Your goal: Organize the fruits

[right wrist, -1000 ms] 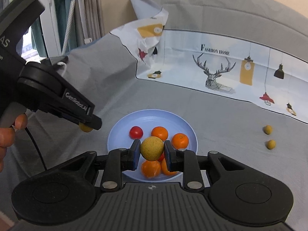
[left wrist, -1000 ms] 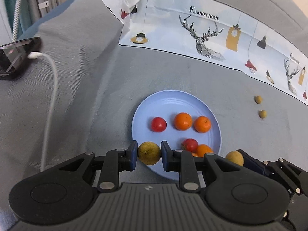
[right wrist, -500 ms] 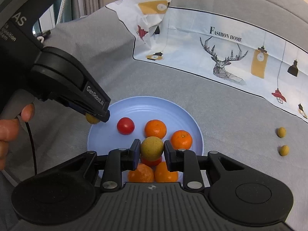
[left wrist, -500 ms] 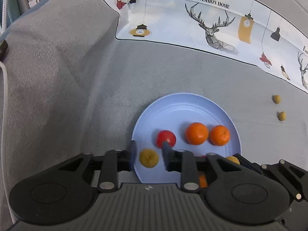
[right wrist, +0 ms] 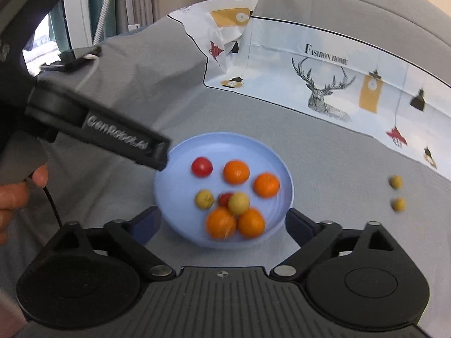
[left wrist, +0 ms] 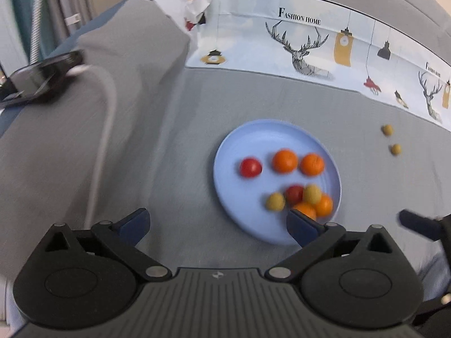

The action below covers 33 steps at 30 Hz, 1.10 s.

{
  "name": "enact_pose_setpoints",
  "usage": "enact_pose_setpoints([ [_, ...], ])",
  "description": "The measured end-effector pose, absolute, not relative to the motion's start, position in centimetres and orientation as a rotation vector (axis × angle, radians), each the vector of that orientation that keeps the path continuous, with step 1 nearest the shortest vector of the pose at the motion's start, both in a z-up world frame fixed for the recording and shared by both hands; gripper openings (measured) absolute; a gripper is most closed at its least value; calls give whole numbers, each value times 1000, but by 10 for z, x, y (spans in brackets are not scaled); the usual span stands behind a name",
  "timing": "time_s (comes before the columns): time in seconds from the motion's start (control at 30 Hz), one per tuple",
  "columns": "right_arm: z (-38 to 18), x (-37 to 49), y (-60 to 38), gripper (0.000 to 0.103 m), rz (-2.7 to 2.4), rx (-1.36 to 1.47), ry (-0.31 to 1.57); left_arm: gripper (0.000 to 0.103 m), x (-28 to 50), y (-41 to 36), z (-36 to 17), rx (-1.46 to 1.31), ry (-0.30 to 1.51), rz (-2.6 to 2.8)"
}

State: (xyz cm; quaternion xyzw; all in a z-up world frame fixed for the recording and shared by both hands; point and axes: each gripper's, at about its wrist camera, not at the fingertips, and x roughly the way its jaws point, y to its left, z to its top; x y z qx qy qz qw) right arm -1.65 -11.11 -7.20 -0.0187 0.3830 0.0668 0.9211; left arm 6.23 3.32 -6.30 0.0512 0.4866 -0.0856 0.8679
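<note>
Both claws stand spread wide with nothing between their fingers: the left gripper (left wrist: 217, 222) hangs over the grey cloth (left wrist: 157, 152) at the near left edge of the light blue plate (left wrist: 253, 132), its right finger just overlapping the plate's near rim, and the right gripper (right wrist: 222, 225) hangs over the near edge of the same plate (right wrist: 180, 155), one finger to each side of it. The fruits are round, so no long axis or pointing direction can be read from them. On the plate's far half a red cherry tomato (right wrist: 201, 166) and two mandarins (right wrist: 236, 171) (right wrist: 266, 184) lie in a rough row, left to right. On the near half, one yellow-green fruit (right wrist: 204, 198) lies alone to the left, and a second yellow-green fruit (right wrist: 239, 202) sits on top of a cluster made of another tomato (right wrist: 224, 198) and two more mandarins (right wrist: 221, 223) (right wrist: 251, 223). Two small yellow-green fruits (right wrist: 396, 182) (right wrist: 399, 204) lie on the cloth well to the right of the plate, one beyond the other. At the far left a dark phone (left wrist: 36, 76) rests on the cloth with a white cable (left wrist: 104, 129) running toward the camera. A printed sheet with deer heads and lamps (left wrist: 304, 45) lies beyond the plate.
</note>
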Motion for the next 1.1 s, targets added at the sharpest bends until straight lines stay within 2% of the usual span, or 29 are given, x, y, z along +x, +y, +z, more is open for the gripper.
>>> enact_pose_setpoints([
  [0.23,-47,-72,-110,101,79,-10,723,103,12,56,-55,70,1033,-172],
  [0.5,-26,-110,-116,102,51,7,635,103,-34,51,-39,95,968,-211],
  [1.1,-1,-152,-112,102,39,-2,524,103,-72,50,-2,120,840,-213],
])
